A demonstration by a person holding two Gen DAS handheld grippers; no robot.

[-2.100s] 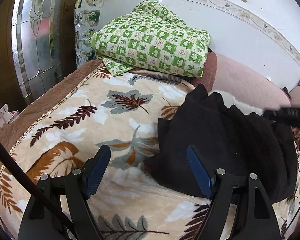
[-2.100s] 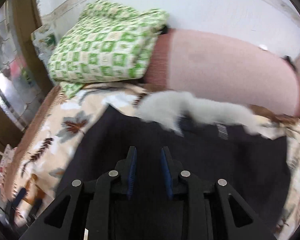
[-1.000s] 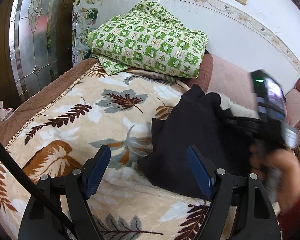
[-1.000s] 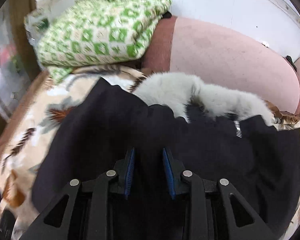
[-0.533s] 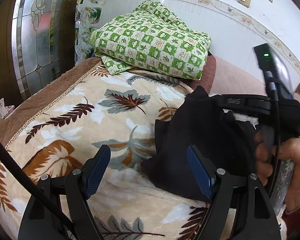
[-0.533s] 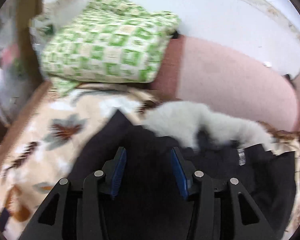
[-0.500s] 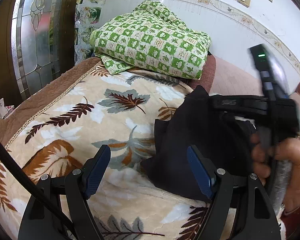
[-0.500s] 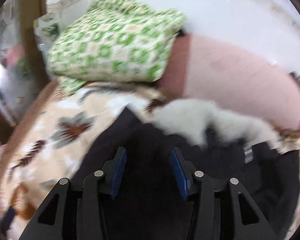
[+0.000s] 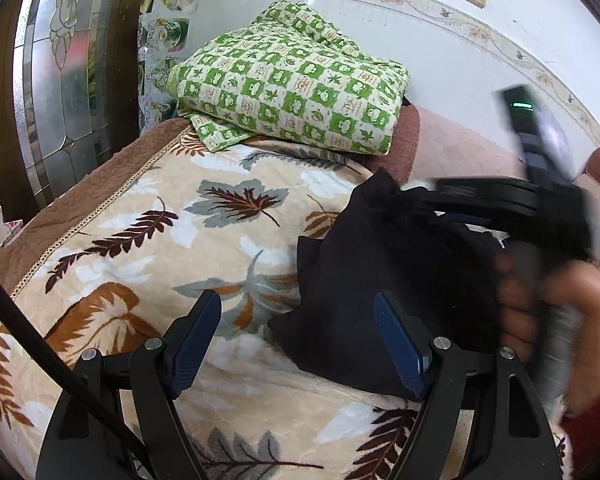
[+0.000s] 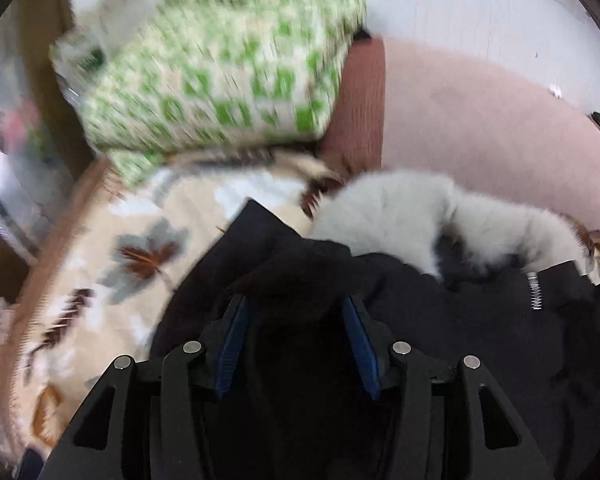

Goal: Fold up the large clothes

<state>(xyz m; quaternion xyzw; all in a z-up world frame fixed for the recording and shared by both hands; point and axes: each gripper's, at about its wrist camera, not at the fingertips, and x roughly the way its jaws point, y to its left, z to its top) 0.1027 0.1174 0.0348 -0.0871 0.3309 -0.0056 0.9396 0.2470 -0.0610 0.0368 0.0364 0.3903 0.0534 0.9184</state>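
A black coat (image 9: pixel 380 248) with a white fur collar (image 10: pixel 400 208) lies bunched on the leaf-patterned blanket (image 9: pixel 140 240). My right gripper (image 10: pixel 294 308) hovers just over the coat and its jaws are opening. A hump of black cloth sits between the blue pads, which do not press on it. In the left wrist view the right gripper (image 9: pixel 500 196) is a blurred shape above the coat, held by a hand (image 9: pixel 552 308). My left gripper (image 9: pixel 296 308) stands wide open over the blanket at the coat's near left edge, holding nothing.
A folded green-checked quilt (image 9: pixel 292 80) lies at the far end against the white wall. A pink sofa back (image 10: pixel 480 128) runs behind the coat. A glass-panelled door (image 9: pixel 60 80) stands at the left. The blanket left of the coat is bare.
The right gripper's jaws have spread apart and it has lifted a little off the coat, which has slumped into a hump. The left gripper has stayed put and open.
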